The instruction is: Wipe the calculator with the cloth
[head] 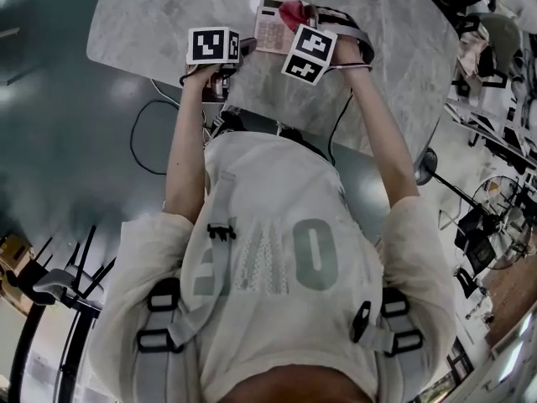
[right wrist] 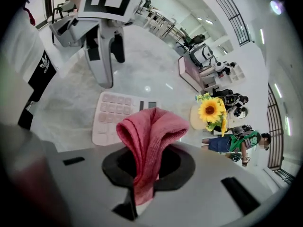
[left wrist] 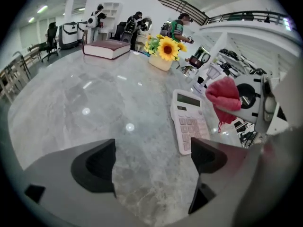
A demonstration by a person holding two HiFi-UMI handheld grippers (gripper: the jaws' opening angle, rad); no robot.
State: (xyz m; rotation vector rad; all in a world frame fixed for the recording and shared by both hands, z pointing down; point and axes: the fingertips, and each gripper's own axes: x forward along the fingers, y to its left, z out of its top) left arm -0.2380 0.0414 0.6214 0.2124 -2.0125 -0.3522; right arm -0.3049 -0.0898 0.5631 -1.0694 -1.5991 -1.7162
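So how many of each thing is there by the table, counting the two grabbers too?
Grippers: 2, the left gripper and the right gripper
Calculator: 1
Cloth: 1
Book: 1
Bunch of sunflowers: 1
Total: 6

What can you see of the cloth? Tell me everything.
The cloth is pinkish red, with a soft towel-like weave and a stitched hem. It is folded into a bunched loop and pinched in the shut jaws of the right tool. Its rounded fold sticks out ahead and a short end hangs below. It is held in the air by the display end of the calculator, over the table, and seems to touch neither. A loose thread dangles from it.
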